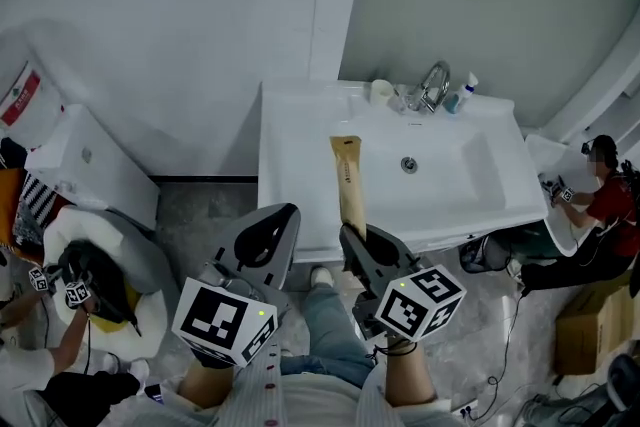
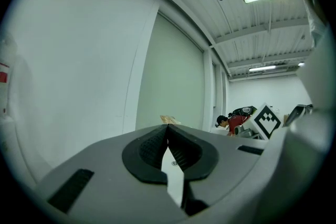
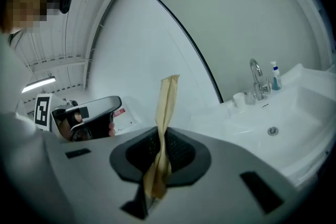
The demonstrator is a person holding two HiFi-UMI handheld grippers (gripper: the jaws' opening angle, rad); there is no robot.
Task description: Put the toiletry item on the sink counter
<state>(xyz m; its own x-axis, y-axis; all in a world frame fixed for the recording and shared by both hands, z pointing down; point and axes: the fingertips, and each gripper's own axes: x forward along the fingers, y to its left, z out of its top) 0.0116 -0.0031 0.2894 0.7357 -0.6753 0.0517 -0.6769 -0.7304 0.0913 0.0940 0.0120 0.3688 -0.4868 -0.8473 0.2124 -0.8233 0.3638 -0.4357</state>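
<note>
Clamping right gripper (image 3: 157,165) on tail of tan packet (image 1: 347,173) leaves its front free to land on sink counter (image 1: 290,130); left gripper (image 2: 168,136) closed, empty.

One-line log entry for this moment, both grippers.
right gripper: shut on packet | packet: in air by sink, not set down | left gripper: shut, empty

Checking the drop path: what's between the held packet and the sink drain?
Nothing; only bare white basin separates the tan packet from the drain, seen in the head view.
</note>
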